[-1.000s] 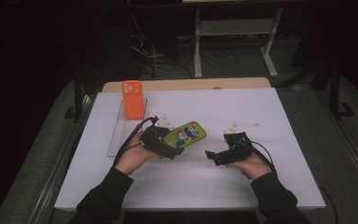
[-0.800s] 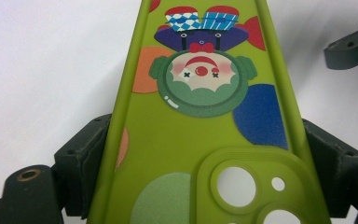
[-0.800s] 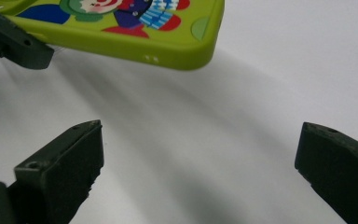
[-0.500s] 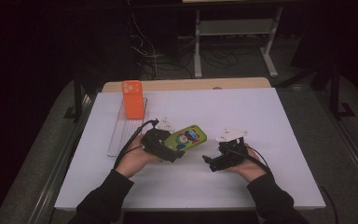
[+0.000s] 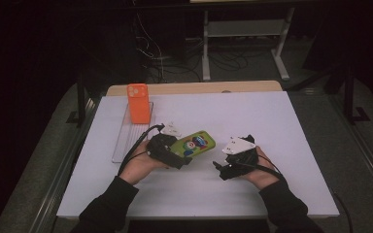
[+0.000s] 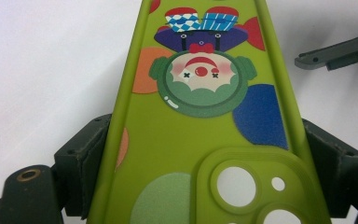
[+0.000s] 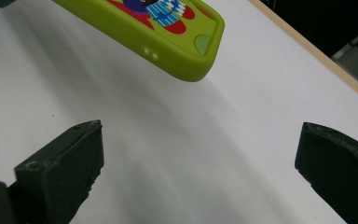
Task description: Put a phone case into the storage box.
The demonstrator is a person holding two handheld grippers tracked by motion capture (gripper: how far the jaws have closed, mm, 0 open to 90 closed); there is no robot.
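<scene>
Green case held across the gap, its free end aimed at the open right gripper.

The left gripper (image 5: 167,151) had its fingers (image 6: 81,161) clamped on the two long edges of the green phone case (image 5: 194,144) near the camera cut-out, holding it just above the white counter (image 5: 272,121). The case's long axis ran away from the left hand toward the far right. The right gripper (image 5: 226,168), fingers (image 7: 63,170) spread wide and empty, sat near that free end, pointed toward it, so it looked the likelier to receive it. An orange phone (image 5: 138,103) stood well apart.
</scene>
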